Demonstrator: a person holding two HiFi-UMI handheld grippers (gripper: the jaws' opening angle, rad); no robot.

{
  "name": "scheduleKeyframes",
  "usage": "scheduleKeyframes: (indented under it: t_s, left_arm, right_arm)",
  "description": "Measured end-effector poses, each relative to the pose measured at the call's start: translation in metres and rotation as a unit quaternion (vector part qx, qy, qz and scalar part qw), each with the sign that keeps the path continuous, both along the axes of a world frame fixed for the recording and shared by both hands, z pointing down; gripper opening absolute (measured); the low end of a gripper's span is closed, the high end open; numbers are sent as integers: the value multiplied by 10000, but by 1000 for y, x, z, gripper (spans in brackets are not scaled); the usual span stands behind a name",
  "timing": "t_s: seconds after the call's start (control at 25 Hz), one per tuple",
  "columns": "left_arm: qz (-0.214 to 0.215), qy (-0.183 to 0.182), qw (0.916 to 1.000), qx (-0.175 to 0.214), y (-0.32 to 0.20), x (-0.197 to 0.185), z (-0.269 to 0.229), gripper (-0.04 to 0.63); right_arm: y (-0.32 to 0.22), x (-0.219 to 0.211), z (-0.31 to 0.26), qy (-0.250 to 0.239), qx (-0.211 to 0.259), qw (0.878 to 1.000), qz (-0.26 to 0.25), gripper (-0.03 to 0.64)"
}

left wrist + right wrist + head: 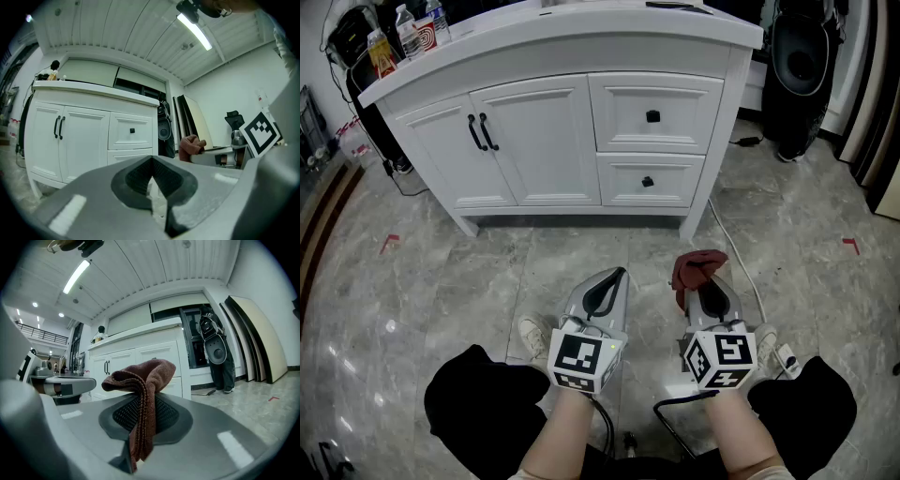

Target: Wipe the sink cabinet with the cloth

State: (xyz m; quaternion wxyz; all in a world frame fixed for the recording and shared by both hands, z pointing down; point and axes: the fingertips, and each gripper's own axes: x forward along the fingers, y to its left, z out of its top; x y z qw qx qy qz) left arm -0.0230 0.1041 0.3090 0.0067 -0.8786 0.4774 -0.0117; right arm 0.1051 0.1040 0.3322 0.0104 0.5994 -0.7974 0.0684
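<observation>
A reddish-brown cloth (697, 266) is clamped in the jaws of the right gripper (705, 287), at the lower right of the head view. At lower centre, the left gripper (612, 278) is held with jaws closed together on nothing. The white sink cabinet (553, 141) is seen across the upper frame, well apart from both.

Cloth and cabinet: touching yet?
Apart. The head view shows bare floor between the cloth, clamped in the right gripper, and the cabinet.
</observation>
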Motion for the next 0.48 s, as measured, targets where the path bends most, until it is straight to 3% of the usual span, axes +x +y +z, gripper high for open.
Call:
scheduleKeyframes:
  t_s: [0.48]
  left_arm:
    - [-6, 58, 10000, 15, 0, 0, -1, 0]
  right_arm:
    - [-1, 1, 6, -72, -91, 9999, 54, 87]
